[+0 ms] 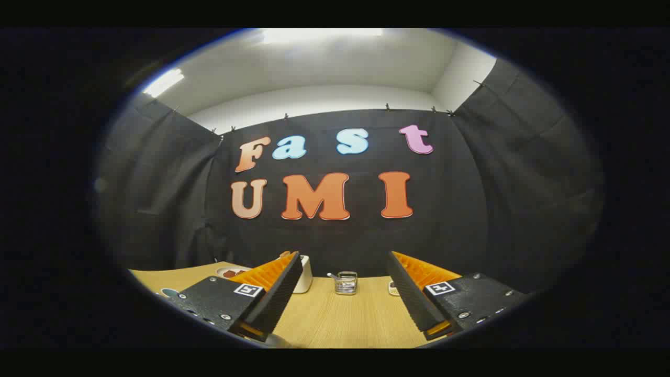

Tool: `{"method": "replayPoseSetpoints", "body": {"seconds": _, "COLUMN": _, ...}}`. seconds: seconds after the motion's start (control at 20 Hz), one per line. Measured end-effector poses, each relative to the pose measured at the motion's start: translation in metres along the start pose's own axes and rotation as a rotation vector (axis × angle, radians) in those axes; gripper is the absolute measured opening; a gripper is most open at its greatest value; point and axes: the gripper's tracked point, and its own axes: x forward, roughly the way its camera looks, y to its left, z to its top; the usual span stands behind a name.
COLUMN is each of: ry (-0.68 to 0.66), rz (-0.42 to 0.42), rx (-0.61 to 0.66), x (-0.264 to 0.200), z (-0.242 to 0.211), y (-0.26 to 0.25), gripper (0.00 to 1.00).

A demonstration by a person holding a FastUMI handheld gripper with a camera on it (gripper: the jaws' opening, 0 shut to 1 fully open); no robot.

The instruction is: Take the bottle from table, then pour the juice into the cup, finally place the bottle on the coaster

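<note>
Nearest the camera, the jaws (343, 280) stand wide apart with nothing between them, over the bare wooden tabletop (345, 319). Beyond them, near the far edge, sits a clear glass cup (346, 283); a white container (304, 274) stands partly behind the left finger and a small flat object, possibly the coaster (393, 288), by the right. I cannot pick out the bottle. By this, nothing is grasped yet; taking, pouring and placing all remain.
</note>
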Motion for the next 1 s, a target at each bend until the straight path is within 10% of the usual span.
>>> {"method": "replayPoseSetpoints", "body": {"seconds": 1.0, "ry": 0.019, "rz": 0.113, "rx": 0.033, "x": -0.023, "z": -0.019, "y": 0.054, "gripper": 0.97}}
